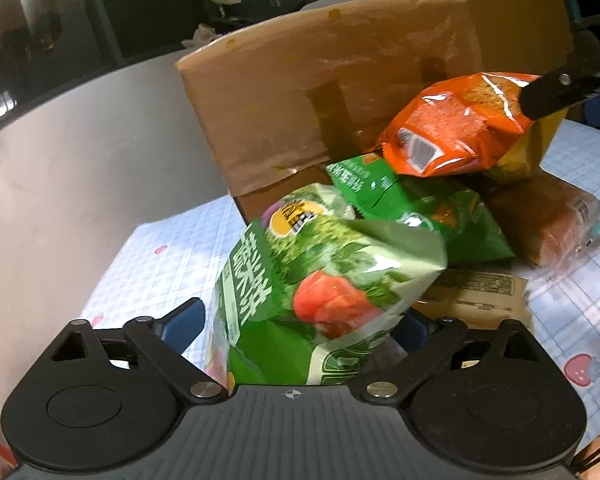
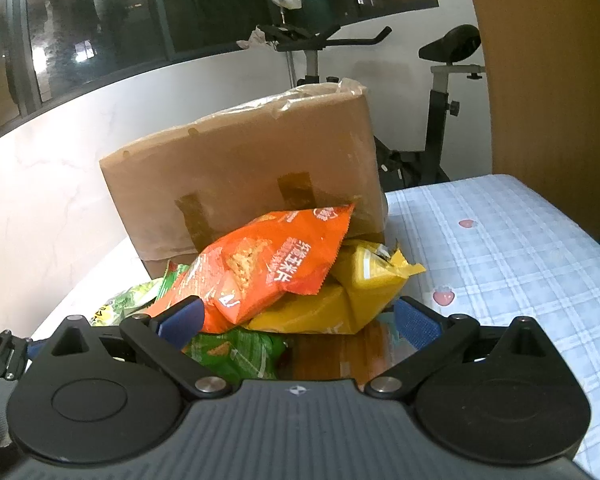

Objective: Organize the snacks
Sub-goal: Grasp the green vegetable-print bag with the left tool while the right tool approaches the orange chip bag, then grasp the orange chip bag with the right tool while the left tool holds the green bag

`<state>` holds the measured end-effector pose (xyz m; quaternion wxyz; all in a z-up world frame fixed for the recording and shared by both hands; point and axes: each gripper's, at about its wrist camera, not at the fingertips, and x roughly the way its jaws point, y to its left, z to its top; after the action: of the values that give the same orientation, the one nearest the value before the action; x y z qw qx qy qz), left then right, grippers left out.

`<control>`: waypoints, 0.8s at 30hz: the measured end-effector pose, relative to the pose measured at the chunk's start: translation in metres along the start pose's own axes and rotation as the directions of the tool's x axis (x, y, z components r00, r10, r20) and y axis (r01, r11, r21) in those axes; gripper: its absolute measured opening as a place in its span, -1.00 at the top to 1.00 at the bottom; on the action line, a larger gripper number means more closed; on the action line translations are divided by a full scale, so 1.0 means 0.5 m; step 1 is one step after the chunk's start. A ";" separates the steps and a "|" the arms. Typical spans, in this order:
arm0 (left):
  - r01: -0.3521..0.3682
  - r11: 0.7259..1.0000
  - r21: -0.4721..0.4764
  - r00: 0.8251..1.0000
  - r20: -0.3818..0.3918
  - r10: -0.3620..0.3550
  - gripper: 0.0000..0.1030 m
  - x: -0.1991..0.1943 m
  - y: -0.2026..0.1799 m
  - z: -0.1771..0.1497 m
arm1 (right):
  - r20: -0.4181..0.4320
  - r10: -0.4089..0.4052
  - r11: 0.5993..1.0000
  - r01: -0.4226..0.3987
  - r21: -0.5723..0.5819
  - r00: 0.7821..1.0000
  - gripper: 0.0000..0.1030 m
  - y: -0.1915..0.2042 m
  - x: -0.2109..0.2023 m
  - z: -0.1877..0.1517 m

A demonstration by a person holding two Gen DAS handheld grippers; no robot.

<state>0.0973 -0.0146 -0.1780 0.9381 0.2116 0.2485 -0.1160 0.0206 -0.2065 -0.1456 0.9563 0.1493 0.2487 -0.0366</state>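
A pile of snack bags lies on the checked tablecloth (image 1: 152, 264) in front of a cardboard box (image 1: 320, 92). A green bag with a tomato picture (image 1: 320, 288) stands between the fingers of my left gripper (image 1: 296, 324); its jaws are wide and a strip of cloth shows beside the left pad, so it is open. My right gripper (image 2: 296, 318) is open wide around an orange bag (image 2: 268, 264) and yellow bags (image 2: 360, 280). In the left wrist view one right finger (image 1: 548, 96) reaches over the orange bag (image 1: 452, 128).
A second green bag (image 1: 420, 216), a wrapped brown loaf (image 1: 548, 220) and a beige packet (image 1: 476, 292) lie in the pile. The cardboard box (image 2: 240, 176) stands behind it. An exercise bike (image 2: 440, 120) is past the table. Bare tablecloth (image 2: 500, 240) spreads to the right.
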 end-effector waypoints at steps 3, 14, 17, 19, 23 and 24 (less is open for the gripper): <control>0.035 0.998 -0.047 0.999 -0.014 -0.036 -0.82 0.012 0.014 -0.005 | -0.003 -0.001 1.000 0.001 0.006 1.000 -0.99 -0.004 0.002 -0.001; 0.041 0.985 -0.168 0.998 0.053 -0.032 -0.43 -0.009 0.056 -0.007 | -0.007 0.011 1.000 -0.011 -0.002 1.000 -0.98 -0.002 0.007 0.001; 0.040 0.971 -0.236 0.997 0.077 -0.023 -0.42 -0.020 0.079 -0.007 | 0.008 0.017 1.000 -0.017 -0.009 1.000 -0.98 -0.001 0.003 0.004; 0.032 0.963 -0.267 0.997 0.083 -0.010 -0.41 -0.025 0.088 -0.006 | 0.010 0.023 1.000 -0.023 -0.008 1.000 -0.96 0.002 0.003 0.008; 0.018 0.953 -0.303 0.995 0.103 0.014 -0.41 -0.029 0.095 0.004 | -0.001 0.046 0.999 -0.046 0.010 0.999 -0.93 0.005 0.007 0.014; 0.022 0.951 -0.310 0.994 0.109 0.013 -0.41 -0.029 0.099 0.005 | -0.007 0.056 0.998 -0.056 0.020 0.998 -0.91 0.004 0.009 0.014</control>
<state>0.1018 0.0296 -0.1518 0.9716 0.0543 0.2122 -0.0891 0.0282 -0.2067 -0.1413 0.9546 0.1658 0.2474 -0.0117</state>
